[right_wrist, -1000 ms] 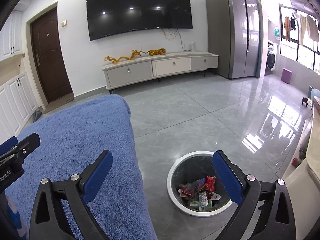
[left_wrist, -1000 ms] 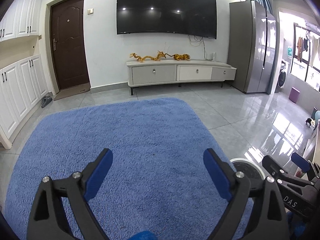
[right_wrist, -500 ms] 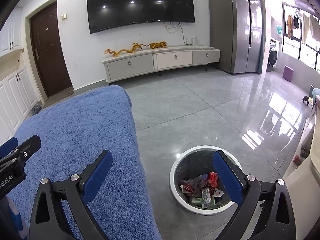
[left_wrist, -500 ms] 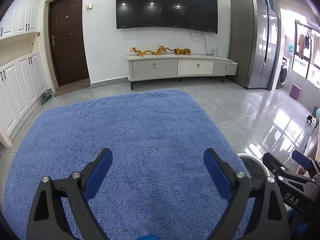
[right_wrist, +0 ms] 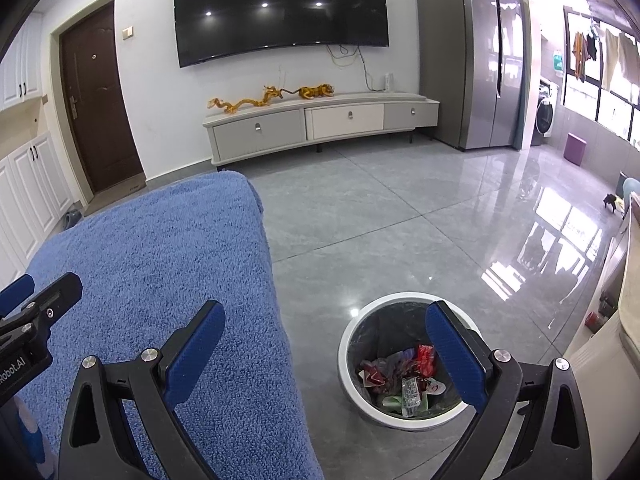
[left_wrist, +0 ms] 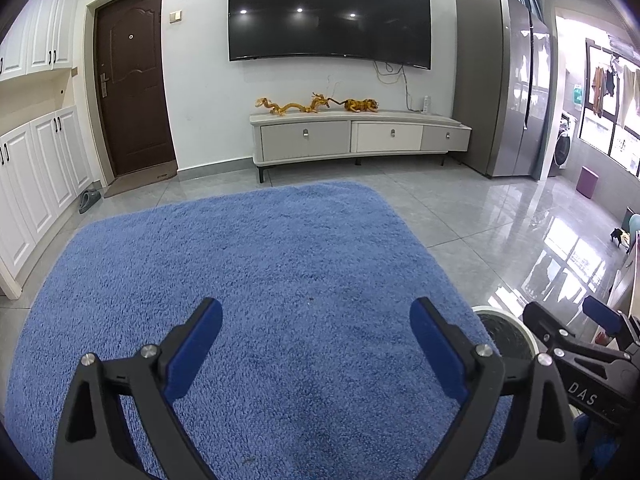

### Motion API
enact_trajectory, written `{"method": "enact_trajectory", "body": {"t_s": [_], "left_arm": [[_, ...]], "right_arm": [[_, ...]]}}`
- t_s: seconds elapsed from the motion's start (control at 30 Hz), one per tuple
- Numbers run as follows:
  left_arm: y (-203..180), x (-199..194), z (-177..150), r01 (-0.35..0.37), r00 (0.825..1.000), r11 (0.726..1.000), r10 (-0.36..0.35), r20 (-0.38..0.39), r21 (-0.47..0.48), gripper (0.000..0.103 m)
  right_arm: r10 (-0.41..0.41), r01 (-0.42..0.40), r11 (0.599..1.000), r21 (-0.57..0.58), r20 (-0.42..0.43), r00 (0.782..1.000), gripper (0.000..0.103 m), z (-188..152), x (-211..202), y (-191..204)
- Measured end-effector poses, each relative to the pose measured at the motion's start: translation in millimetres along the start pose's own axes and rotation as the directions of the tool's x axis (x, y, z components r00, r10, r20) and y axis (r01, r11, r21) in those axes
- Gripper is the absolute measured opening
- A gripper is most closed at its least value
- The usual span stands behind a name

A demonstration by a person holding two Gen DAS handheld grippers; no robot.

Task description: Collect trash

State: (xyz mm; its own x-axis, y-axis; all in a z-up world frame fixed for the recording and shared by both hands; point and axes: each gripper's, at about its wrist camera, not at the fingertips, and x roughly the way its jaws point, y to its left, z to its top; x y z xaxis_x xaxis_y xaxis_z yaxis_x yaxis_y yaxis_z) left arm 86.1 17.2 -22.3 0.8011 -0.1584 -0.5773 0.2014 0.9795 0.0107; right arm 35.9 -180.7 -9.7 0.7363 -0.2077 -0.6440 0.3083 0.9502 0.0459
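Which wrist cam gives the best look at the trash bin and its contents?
Right wrist. The trash bin sits on the tile floor beside the blue rug, rim and wrappers inside visible, partly behind one finger. Left wrist shows only a sliver of it between the two grippers, contents hidden.

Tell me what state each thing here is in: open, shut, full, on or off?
left gripper: fingers open, empty
right gripper: fingers open, empty
trash bin: uncovered, wrappers in the bottom
TV: screen dark
front door: shut
TV stand drawers: shut
refrigerator: shut
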Motion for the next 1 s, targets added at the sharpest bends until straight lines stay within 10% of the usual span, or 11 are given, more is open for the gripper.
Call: {"method": "enact_trajectory", "body": {"t_s": [1.0], "left_arm": [[-1.6,3.9,-3.3,0.009,0.999,1.000,-0.009,-0.032,-0.005,0.095]], "right_arm": [[-0.010,0.010,1.000,0.006,0.006,1.000,0.099,-5.3,-5.8,-4.7]]}}
